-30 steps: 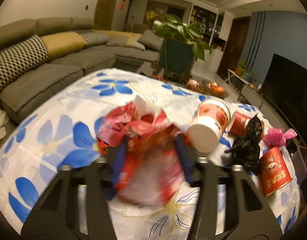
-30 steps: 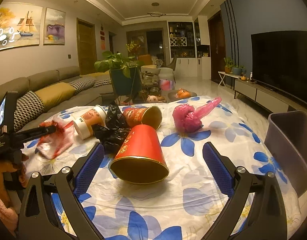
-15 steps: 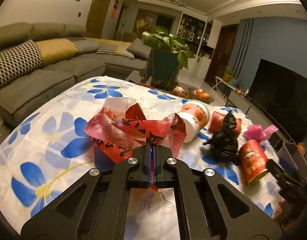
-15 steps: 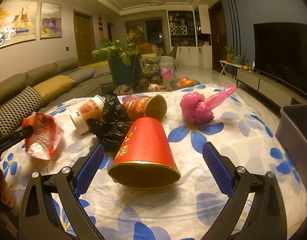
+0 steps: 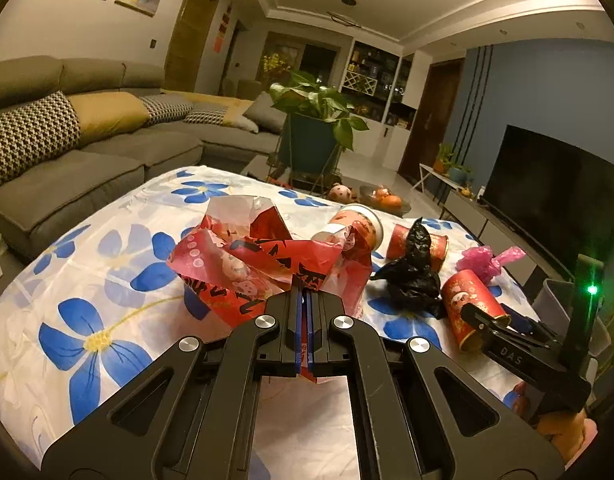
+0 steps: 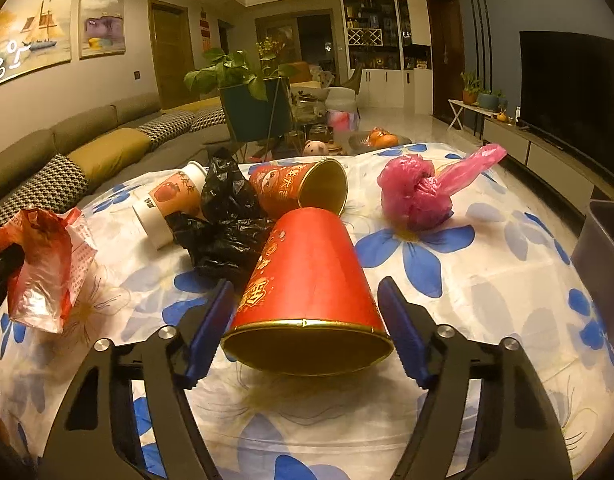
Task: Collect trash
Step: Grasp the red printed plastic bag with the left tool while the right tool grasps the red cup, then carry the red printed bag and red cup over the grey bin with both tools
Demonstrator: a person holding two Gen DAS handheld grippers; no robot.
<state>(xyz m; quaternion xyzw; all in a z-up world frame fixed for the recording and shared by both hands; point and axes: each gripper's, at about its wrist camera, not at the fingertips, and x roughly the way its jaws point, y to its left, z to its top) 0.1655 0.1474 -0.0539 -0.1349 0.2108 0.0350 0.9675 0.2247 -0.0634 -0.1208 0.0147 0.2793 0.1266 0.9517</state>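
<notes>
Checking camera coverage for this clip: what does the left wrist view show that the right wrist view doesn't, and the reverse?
Only the left wrist view shows the left gripper shut on the red plastic bag, and the right gripper's body at the table's right side.

Only the right wrist view shows the right gripper, open, its fingers either side of the near red cup, and the wall paintings in full.

Both show the black bag, pink bag, white cup, far red cup and grey bin.
</notes>
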